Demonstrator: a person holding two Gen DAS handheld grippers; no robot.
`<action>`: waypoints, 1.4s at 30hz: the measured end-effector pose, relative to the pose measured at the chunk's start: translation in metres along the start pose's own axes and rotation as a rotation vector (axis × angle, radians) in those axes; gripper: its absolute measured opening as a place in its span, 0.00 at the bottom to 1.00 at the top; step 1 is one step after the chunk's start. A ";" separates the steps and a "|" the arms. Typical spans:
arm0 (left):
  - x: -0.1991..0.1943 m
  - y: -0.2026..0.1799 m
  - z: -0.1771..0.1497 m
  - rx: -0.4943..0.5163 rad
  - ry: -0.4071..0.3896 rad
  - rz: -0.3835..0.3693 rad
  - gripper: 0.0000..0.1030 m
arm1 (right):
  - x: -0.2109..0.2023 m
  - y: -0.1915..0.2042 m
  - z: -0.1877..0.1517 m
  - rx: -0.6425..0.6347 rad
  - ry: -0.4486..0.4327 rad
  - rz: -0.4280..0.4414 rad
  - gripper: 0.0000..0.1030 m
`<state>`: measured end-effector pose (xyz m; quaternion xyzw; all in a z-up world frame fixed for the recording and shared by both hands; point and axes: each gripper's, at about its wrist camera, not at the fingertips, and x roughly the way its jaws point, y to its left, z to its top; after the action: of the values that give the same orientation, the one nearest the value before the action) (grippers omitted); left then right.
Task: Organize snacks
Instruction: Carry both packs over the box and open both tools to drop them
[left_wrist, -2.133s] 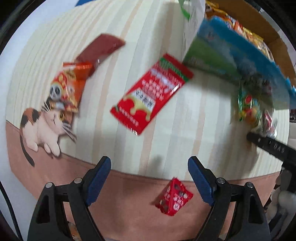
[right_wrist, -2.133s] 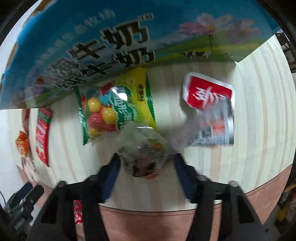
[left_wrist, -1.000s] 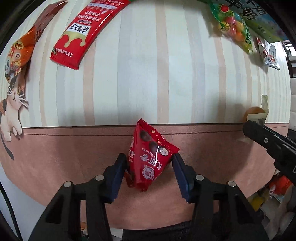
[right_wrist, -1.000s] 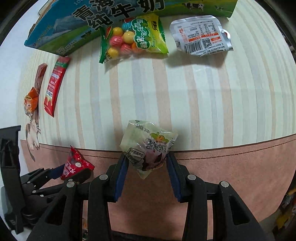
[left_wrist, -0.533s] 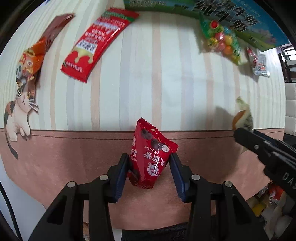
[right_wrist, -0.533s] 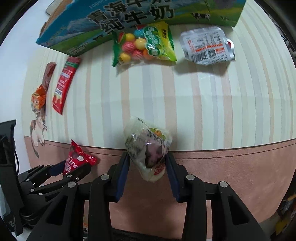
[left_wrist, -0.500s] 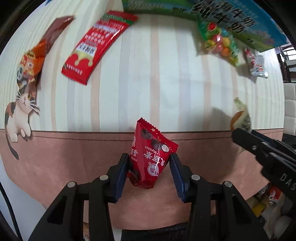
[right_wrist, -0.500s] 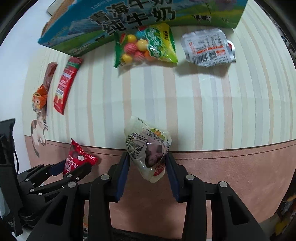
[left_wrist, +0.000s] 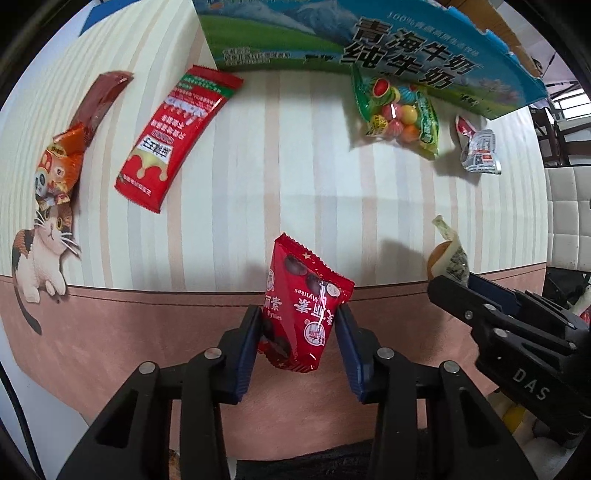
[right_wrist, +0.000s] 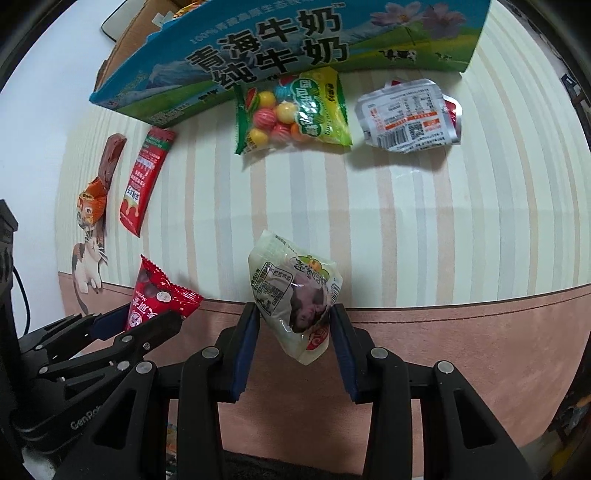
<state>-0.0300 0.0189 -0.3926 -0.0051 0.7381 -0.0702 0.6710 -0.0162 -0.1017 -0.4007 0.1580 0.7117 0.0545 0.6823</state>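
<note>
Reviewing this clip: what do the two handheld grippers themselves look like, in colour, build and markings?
Both the left gripper and the right gripper are matte black linkage frames with silver rivets and ribbed blue pads on the fingers. White lettering reads "DAS" on the right one and "GenRob..." on the left. No hands or sleeves show.

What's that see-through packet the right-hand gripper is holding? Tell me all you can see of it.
The clear packet is a small, crinkly plastic pouch, whitish and glossy, with a dark lumpy snack showing through. It bears black printed text, an orange-and-green fruit picture and a red mark near its lower end. It is pinched, tilted, between the blue pads of the right gripper, lifted above the striped tablecloth, touching nothing else.
</note>
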 end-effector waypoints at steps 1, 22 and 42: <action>0.003 0.006 0.008 -0.004 0.005 0.000 0.36 | 0.000 -0.003 0.000 0.006 0.000 0.000 0.41; -0.158 0.005 0.095 0.041 -0.257 -0.172 0.35 | -0.137 0.014 0.035 -0.037 -0.222 0.161 0.41; -0.117 0.024 0.269 -0.022 -0.116 -0.010 0.35 | -0.115 -0.049 0.201 0.121 -0.190 -0.004 0.65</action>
<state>0.2504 0.0284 -0.3032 -0.0201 0.6985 -0.0650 0.7124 0.1775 -0.2099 -0.3180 0.2018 0.6462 -0.0051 0.7359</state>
